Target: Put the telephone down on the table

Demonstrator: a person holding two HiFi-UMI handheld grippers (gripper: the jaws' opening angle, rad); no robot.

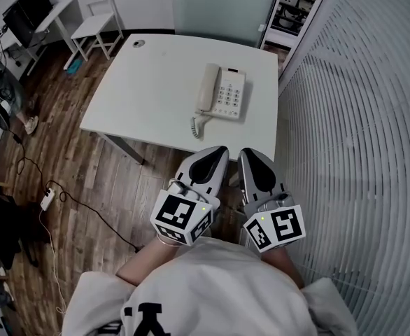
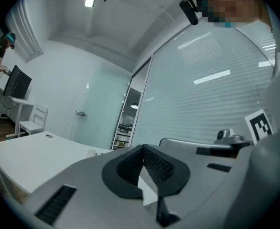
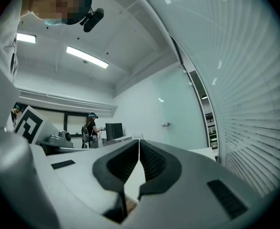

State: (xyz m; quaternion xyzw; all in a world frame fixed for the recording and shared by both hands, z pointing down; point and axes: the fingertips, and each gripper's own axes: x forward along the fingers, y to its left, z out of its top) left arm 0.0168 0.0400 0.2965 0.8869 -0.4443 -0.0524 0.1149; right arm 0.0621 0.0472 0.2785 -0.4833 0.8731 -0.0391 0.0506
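A beige corded telephone [image 1: 221, 92] lies on the white table [image 1: 156, 96], its handset on the cradle at the left and its coiled cord trailing toward the near edge. Both grippers hover side by side just short of the table's near edge, apart from the phone. My left gripper [image 1: 217, 152] is shut with nothing in it; its jaws meet tip to tip in the left gripper view [image 2: 143, 149]. My right gripper [image 1: 250, 155] is shut and empty too, its jaws touching at the tips in the right gripper view [image 3: 139, 143].
A wall of white slatted blinds [image 1: 359, 117] runs close along the right. A white chair [image 1: 99, 16] and a desk with monitors [image 1: 26, 12] stand at the back left. Cables [image 1: 65, 198] lie on the wooden floor. A person [image 3: 90, 130] stands far off by the monitors.
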